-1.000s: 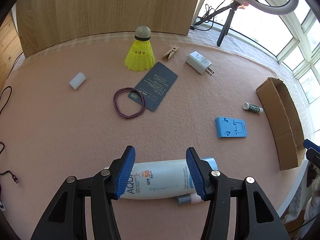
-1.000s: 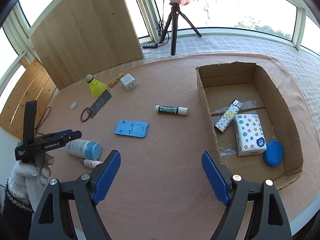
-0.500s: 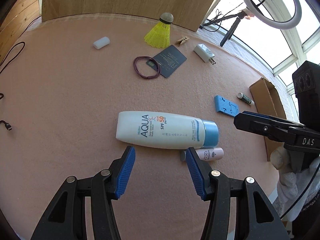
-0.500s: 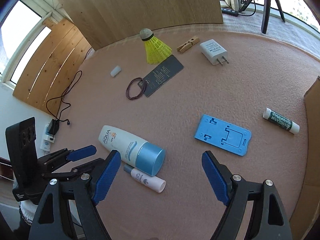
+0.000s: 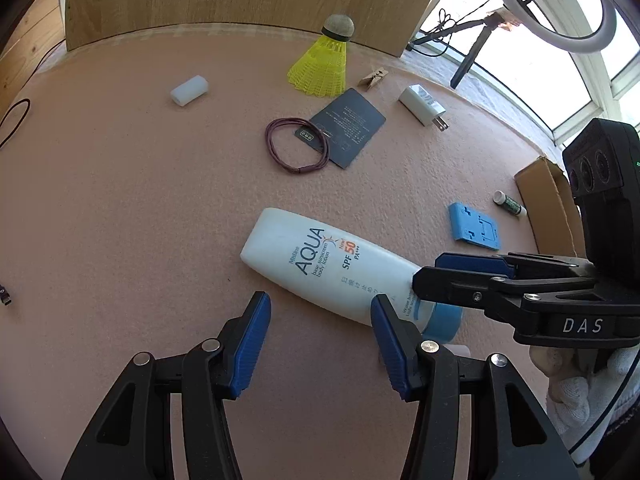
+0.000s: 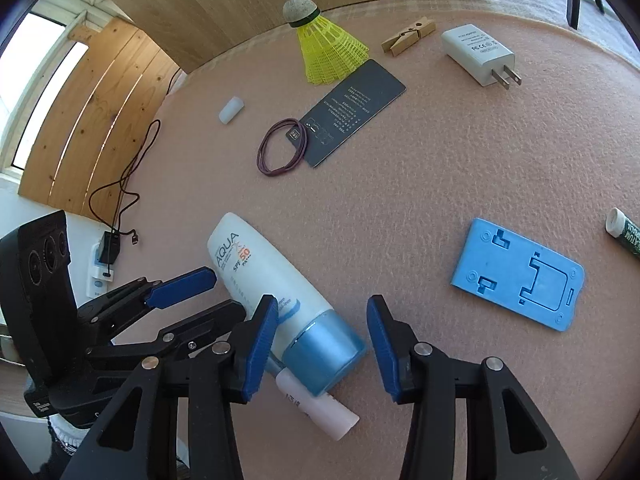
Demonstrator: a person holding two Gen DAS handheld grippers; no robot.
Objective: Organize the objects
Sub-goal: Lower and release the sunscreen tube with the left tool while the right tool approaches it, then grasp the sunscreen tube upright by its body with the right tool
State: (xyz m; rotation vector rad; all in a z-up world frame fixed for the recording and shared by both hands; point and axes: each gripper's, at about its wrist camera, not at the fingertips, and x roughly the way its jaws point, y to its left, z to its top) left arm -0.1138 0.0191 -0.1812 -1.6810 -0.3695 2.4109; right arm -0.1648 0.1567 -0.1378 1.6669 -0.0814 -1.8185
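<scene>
The right gripper [image 6: 322,332] points steeply down over the blue cap end of the sunscreen bottle [image 6: 256,276], which lies on its side on the pink worktop [image 6: 400,200]. Its jaws have just been closing and stand apart on either side of the cap; the left pad looks to touch the bottle's side, the right pad is clear of it, so nothing is gripped. A small pink tube [image 6: 320,408] lies just beside the cap, touching the bottle.

The left gripper [image 5: 320,324] also tilts downward, its jaws open and empty, hovering near the same bottle's lower edge. In the left wrist view, a gloved hand [image 5: 580,384] holds the right gripper at the right edge.

Farther out lie a blue phone stand [image 6: 520,276] and a green-labelled stick [image 6: 624,232]. Beyond them, a purple hair band [image 6: 280,152] overlaps a dark card [image 6: 352,108]. At the far side are a yellow shuttlecock [image 6: 324,44] standing on its skirt, a wooden clothespin [image 6: 408,36], a white charger plug [image 6: 476,50] and a small white cylinder [image 6: 231,109].

A cardboard box [image 5: 548,200] shows only as a corner; its contents are hidden.
</scene>
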